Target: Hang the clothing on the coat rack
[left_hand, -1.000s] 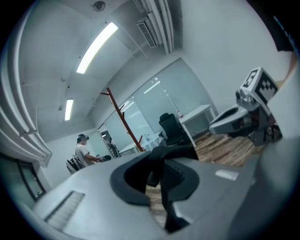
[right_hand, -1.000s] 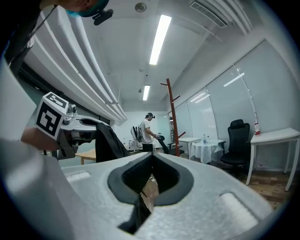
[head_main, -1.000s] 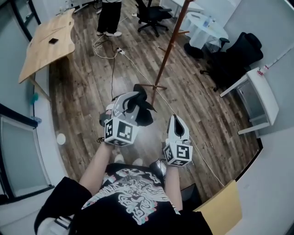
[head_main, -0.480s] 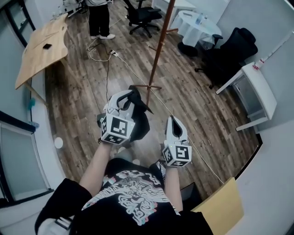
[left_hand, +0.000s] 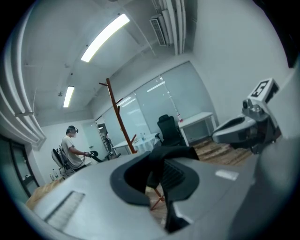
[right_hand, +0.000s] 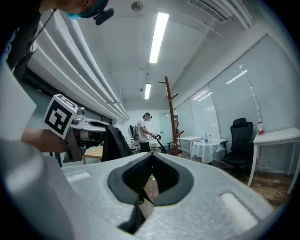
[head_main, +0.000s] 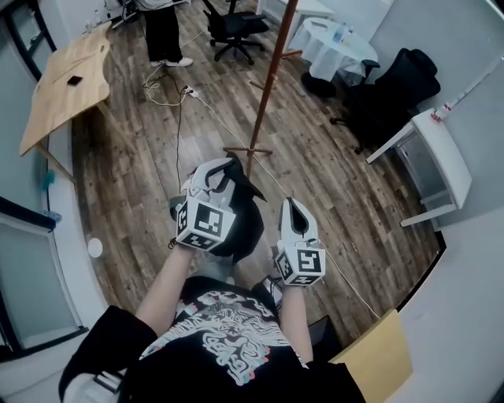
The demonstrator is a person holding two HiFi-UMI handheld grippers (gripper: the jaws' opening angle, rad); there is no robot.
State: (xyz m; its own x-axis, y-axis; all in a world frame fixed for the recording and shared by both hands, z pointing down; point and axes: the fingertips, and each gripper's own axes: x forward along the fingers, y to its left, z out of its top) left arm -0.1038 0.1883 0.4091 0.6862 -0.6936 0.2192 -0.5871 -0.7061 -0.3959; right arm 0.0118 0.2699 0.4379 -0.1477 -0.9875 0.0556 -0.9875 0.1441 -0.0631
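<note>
A black garment [head_main: 246,223] hangs from my left gripper [head_main: 219,175], whose jaws are shut on a fold of it [left_hand: 161,157]. In the head view it sits just short of the foot of the brown wooden coat rack [head_main: 268,79]. The rack's pole and pegs stand farther off in the left gripper view [left_hand: 119,119] and in the right gripper view [right_hand: 171,112]. My right gripper [head_main: 293,209] is to the right of the garment, shut with nothing in it [right_hand: 150,174]. From its camera the garment [right_hand: 114,143] droops below the left gripper's marker cube [right_hand: 60,116].
A person [head_main: 162,30] stands at the back near a wooden table [head_main: 67,83], with cables [head_main: 178,98] across the plank floor. Also around are an office chair [head_main: 232,22], a round white table [head_main: 337,46], a dark chair [head_main: 394,98] and a white desk [head_main: 442,157] at the right.
The view has shifted forward, so the coat rack's foot now lies closer to both grippers. The left gripper still holds the garment, and the right stays shut and empty.
</note>
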